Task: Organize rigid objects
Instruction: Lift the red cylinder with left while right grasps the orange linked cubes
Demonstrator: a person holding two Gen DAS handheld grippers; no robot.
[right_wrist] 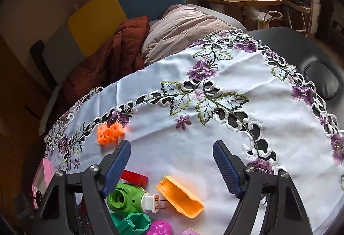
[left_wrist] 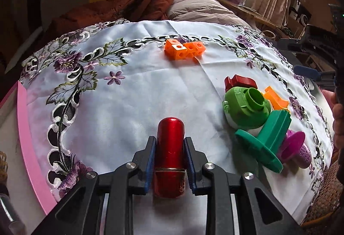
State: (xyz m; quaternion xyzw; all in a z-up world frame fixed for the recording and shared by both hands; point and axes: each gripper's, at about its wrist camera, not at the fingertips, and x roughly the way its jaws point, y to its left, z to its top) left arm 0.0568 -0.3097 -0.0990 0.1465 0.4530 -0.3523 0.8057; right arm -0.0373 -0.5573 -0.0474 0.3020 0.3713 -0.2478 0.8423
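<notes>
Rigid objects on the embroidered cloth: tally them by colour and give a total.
Red: 2, metallic tube, block
Orange: 2, linked cubes, open piece
Light green: 1, plug piece
Teal: 1, flanged piece
Purple: 1, piece
Total: 7

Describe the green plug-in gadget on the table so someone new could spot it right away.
On the embroidered tablecloth, find the heap of toys under the right tool. The green plug-in gadget lies there beside an orange piece; it alone has a white end with two metal prongs.
</notes>
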